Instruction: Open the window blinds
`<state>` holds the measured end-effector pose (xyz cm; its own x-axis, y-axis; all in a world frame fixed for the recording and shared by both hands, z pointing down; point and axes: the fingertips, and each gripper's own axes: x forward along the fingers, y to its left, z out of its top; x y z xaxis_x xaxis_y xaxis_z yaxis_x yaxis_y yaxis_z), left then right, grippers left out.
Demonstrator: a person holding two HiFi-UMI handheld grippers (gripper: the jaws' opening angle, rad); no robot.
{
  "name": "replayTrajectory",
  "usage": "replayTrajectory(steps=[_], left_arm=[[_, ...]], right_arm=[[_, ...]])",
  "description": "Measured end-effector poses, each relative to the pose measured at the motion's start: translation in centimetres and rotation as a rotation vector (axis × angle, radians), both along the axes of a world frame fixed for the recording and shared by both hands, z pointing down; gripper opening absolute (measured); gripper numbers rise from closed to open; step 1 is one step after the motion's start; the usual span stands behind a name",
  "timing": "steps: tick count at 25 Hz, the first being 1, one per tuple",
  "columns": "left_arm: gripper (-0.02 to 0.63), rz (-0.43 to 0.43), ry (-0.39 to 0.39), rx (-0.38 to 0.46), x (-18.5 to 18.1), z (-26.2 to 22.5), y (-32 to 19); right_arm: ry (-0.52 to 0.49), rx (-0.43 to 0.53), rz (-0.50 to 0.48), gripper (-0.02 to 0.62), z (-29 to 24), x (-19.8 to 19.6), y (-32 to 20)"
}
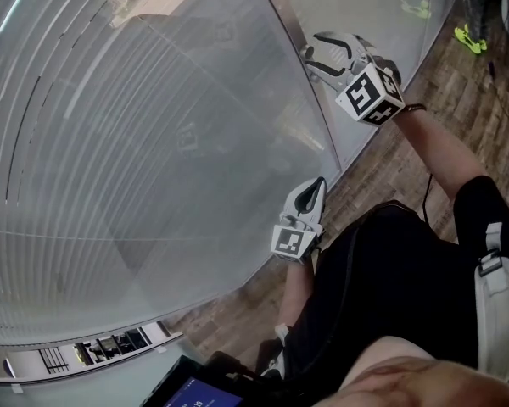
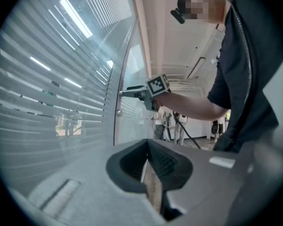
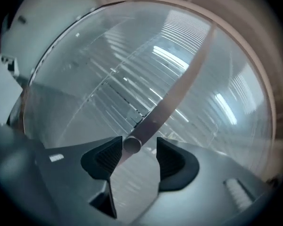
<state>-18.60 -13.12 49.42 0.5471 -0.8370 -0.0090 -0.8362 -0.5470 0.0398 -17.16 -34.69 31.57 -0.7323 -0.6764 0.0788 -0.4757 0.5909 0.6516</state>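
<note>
Grey horizontal blinds (image 1: 110, 142) hang behind a curved glass pane; they also fill the left gripper view (image 2: 47, 102) and the right gripper view (image 3: 132, 79). A pale tilt wand (image 3: 179, 93) slants down across the pane, and its round lower end lies between my right gripper's (image 3: 137, 147) pads, close to the left pad and clear of the right one. That right gripper (image 1: 321, 56) is held level at the pane's right edge, open. My left gripper (image 1: 312, 195) is lower, near the glass, shut and empty (image 2: 148, 164).
Wooden floor (image 1: 458, 100) runs along the foot of the window. A sill with a vent (image 1: 93, 350) and a dark tablet (image 1: 195, 393) are at the bottom. Yellow-green items (image 1: 469, 39) lie far right. People stand in the distance (image 2: 172, 124).
</note>
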Motion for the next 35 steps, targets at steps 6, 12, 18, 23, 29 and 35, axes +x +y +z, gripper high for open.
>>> replayTrajectory(steps=[6,12,18,23,29,35], left_arm=[[-0.002,0.02,0.013,0.017,0.6,-0.3,0.1],[-0.002,0.0,-0.003,0.019,0.0,-0.5,0.4],[-0.002,-0.008,-0.008,0.012,-0.4,-0.2,0.5],[-0.002,-0.005,-0.019,0.011,-0.3,-0.7,0.6],[-0.002,-0.009,-0.019,0.027,-0.7,-0.3,0.6],[-0.002,-0.003,-0.016,0.015,-0.6,-0.4,0.7]], right_arm=[[0.382,0.372,-0.012,0.233,2.4,-0.7,0.2],[0.493,0.448,-0.037,0.232,2.7,-1.2,-0.1],[0.541,0.492,-0.028,0.14,3.1,-1.7,-0.4],[0.554,0.505,-0.017,0.127,3.1,-1.7,-0.4],[0.505,0.453,-0.022,0.126,3.1,-1.8,-0.4],[0.324,0.255,-0.019,0.126,2.5,-1.8,-0.4]])
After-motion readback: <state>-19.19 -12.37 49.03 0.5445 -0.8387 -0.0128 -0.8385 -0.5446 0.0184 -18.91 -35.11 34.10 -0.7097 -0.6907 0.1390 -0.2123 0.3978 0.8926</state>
